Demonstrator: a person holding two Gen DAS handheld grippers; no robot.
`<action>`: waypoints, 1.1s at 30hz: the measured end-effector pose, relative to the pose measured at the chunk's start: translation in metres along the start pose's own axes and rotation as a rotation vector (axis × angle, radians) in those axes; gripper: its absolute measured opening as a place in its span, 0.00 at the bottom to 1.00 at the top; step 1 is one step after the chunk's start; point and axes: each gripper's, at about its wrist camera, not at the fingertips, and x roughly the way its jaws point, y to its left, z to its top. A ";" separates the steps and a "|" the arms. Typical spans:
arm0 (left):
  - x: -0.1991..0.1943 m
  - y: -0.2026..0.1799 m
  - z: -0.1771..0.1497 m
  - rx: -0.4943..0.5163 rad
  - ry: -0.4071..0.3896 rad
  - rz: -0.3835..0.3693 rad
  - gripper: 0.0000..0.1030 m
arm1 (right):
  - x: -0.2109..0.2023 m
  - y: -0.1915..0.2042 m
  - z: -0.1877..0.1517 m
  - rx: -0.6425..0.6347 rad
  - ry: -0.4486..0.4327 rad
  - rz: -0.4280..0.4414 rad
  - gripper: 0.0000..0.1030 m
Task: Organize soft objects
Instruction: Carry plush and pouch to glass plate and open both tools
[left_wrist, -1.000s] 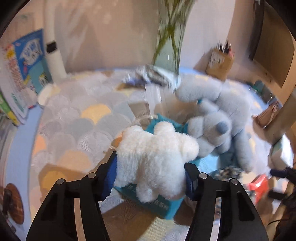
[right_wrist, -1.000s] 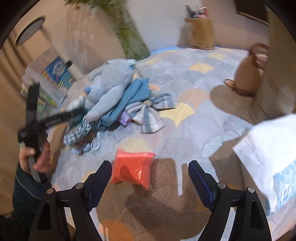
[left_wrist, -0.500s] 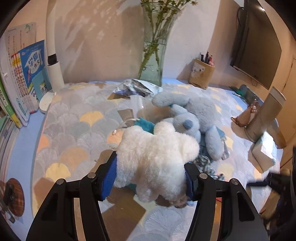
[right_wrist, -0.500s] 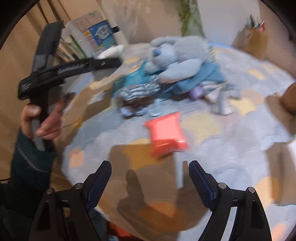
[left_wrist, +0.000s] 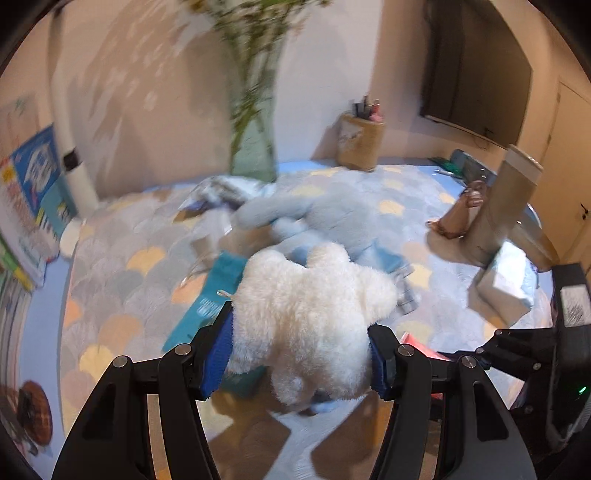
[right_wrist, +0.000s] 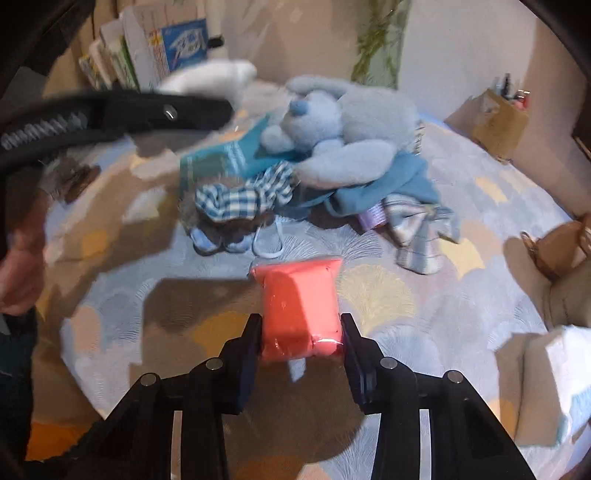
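Since a second ago the right tongs (right_wrist: 301, 341) have travelled to the orange packet (right_wrist: 300, 308), which now sits between their closing jaws on the scallop-patterned table (right_wrist: 461, 314). Left tongs (left_wrist: 299, 354) stay clamped on the white plush toy (left_wrist: 310, 321), lifted above the pile where the blue plush rabbit (right_wrist: 343, 129) lies.

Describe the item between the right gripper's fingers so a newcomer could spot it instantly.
On the scallop-patterned mat, in front of the blue plush bunny, lies a coral-red plastic-wrapped pack. The right gripper is closing on it. It is the only red, glossy thing here.
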 end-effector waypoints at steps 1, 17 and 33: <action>-0.002 -0.007 0.004 0.014 -0.013 -0.008 0.57 | -0.005 -0.004 0.002 0.019 -0.013 -0.006 0.39; 0.008 -0.158 0.068 0.228 -0.092 -0.147 0.57 | -0.149 -0.166 -0.034 0.490 -0.251 -0.146 0.39; 0.030 -0.320 0.083 0.388 -0.061 -0.387 0.58 | -0.204 -0.306 -0.101 0.772 -0.289 -0.328 0.39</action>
